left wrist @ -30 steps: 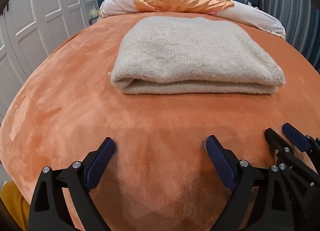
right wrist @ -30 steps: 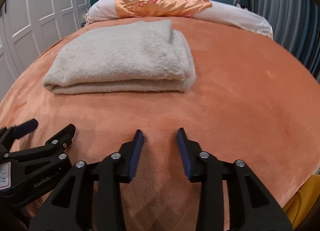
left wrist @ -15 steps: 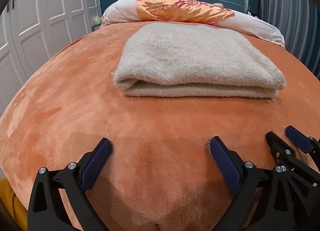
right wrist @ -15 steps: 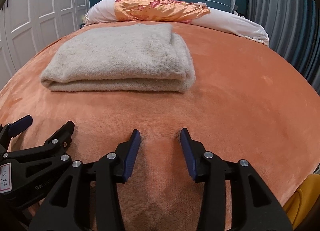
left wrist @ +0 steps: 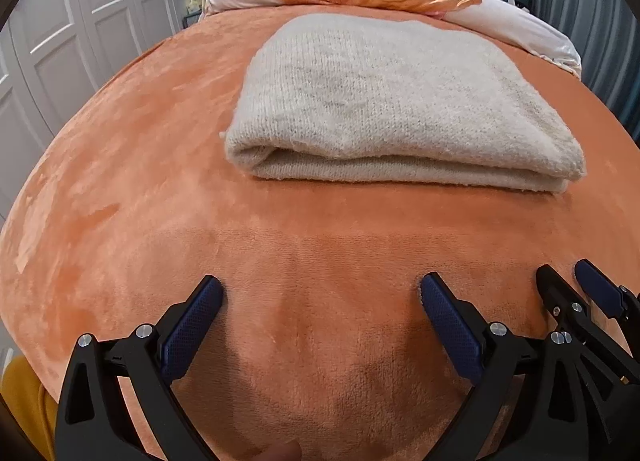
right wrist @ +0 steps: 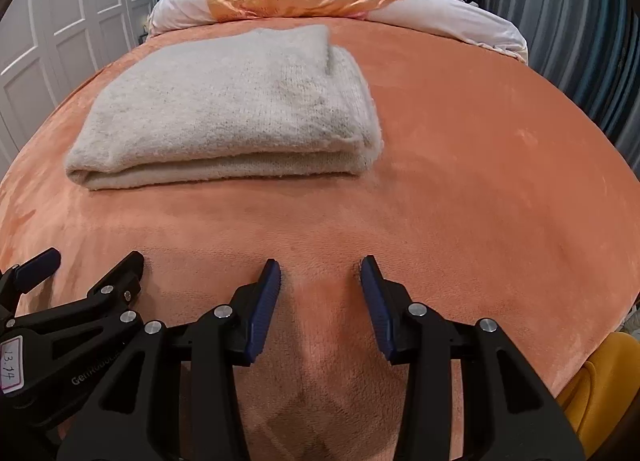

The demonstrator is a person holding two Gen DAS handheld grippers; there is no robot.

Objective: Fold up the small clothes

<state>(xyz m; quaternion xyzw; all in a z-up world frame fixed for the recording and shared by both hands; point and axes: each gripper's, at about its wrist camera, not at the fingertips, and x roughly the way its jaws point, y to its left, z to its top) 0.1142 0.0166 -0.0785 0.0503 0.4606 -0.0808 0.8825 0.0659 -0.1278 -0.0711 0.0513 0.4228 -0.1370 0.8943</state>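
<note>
While the sweater (left wrist: 392,101) lies folded in the upper middle of the left view, both tools sit low in the frame, well apart from it. The left gripper (left wrist: 320,317) has just been opening and now stands as wide as it goes, with nothing between its jaws, only the orange blanket (left wrist: 120,189) below. The right gripper (right wrist: 320,285) is about half open and holds nothing too. In the right view the sweater (right wrist: 224,109) is at the upper left.

The fold looks done, I think, so the risk now is spoiling it. If a gripper goes back in and catches only the top layer at the near edge, that layer could lift and the neat pile would come open. The wool looks fuzzy, so a pad could snag it and drag it. The blanket is soft too, so a low push could bunch it up and tip the pile. The 2 tools are also close at the bottom of the frame, and they could bump.
</note>
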